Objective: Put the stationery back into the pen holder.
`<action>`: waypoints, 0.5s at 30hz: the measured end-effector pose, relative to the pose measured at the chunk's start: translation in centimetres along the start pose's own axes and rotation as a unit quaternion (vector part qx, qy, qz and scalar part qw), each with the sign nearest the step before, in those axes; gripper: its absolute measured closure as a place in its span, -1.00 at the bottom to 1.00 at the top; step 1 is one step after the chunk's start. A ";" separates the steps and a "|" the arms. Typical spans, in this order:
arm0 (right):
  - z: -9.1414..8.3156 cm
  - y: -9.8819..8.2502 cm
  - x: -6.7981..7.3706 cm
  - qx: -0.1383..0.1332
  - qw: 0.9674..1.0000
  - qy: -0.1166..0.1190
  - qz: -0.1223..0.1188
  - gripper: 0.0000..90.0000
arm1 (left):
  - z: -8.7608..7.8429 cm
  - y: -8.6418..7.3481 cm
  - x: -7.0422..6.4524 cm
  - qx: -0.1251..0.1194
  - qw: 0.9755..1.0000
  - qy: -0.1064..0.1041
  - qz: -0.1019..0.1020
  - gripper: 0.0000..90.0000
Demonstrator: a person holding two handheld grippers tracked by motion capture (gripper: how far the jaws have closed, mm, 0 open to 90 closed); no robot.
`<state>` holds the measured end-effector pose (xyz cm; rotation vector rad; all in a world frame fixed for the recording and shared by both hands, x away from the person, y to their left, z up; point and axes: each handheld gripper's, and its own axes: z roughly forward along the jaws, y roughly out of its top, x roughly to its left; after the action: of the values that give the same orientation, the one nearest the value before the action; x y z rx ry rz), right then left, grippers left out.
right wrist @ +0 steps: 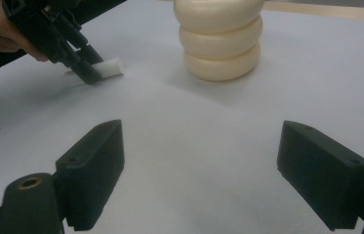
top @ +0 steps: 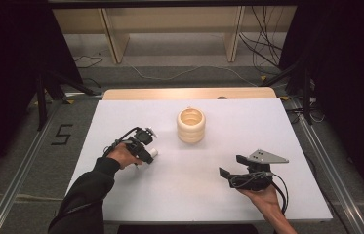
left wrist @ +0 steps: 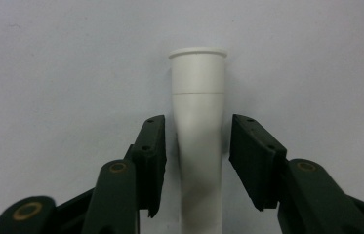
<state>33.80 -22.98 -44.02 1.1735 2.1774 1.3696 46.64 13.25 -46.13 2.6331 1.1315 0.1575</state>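
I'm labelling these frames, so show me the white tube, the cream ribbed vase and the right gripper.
white tube [left wrist: 198,83]: left gripper view, upper part below the flared rim.
cream ribbed vase [top: 191,130]: high view, side wall.
right gripper [right wrist: 200,170]: right gripper view, midway between its fingertips.

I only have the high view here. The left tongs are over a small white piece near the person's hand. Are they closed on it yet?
Observer: Not clamped. In the left gripper view the white tube lies between the jaws of the left tongs, with a gap showing on each side.
Operator: What is that piece, exactly?
Observer: A slim white tube with a flared lip at its far end and a seam line just below the lip.
Operator: And the right tongs?
Observer: The right tongs are wide open with only bare white table between the jaws, facing the cream ribbed vase.
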 end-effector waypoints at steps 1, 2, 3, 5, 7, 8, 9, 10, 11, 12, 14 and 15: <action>0.0 0.0 0.0 0.000 1.000 0.000 0.000 -0.60 | 0.1 0.0 0.1 0.004 1.000 0.000 0.001 0.32; 0.1 0.0 0.0 0.000 1.000 0.000 -0.001 -0.60 | 0.1 0.1 0.1 0.006 1.000 -0.002 0.001 0.34; 0.1 0.0 0.0 0.000 1.000 0.000 -0.003 -0.59 | 0.1 0.1 0.2 0.005 1.000 -0.003 0.000 0.34; 0.0 0.0 0.0 0.001 1.000 -0.002 -0.003 -0.59 | 0.1 0.2 0.2 0.003 1.000 -0.004 0.002 0.46; 0.0 0.1 -0.1 0.000 1.000 -0.003 -0.003 -0.59 | 0.1 0.2 0.1 0.004 1.000 -0.003 0.004 0.49; 0.0 0.1 -0.1 0.000 1.000 -0.003 -0.003 -0.59 | 0.1 0.2 0.1 0.004 1.000 -0.004 0.005 0.50; 0.0 0.1 -0.1 -0.001 1.000 -0.002 -0.006 -0.59 | 0.1 0.2 0.1 0.003 1.000 -0.004 0.005 0.51; 0.0 0.1 -0.1 0.000 1.000 -0.003 -0.005 -0.59 | 0.1 0.1 0.2 0.002 1.000 -0.005 0.005 0.51; 0.1 0.1 -0.1 -0.001 1.000 -0.002 -0.006 -0.59 | 0.1 0.1 0.2 0.002 1.000 -0.006 0.005 0.51; 0.1 0.1 0.0 -0.001 1.000 -0.003 -0.004 -0.59 | 0.0 0.1 0.2 0.001 1.000 -0.008 0.005 0.51; 0.1 0.1 0.0 0.000 1.000 -0.002 -0.006 -0.59 | -0.1 0.1 0.4 -0.002 1.000 -0.009 0.006 0.52; 0.1 0.1 0.0 0.000 1.000 -0.002 -0.006 -0.59 | -0.1 0.1 0.4 -0.005 1.000 -0.010 0.003 0.52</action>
<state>33.89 -22.90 -44.00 1.1591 2.1779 1.3619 46.94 13.53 -45.99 2.6235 1.1134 0.1381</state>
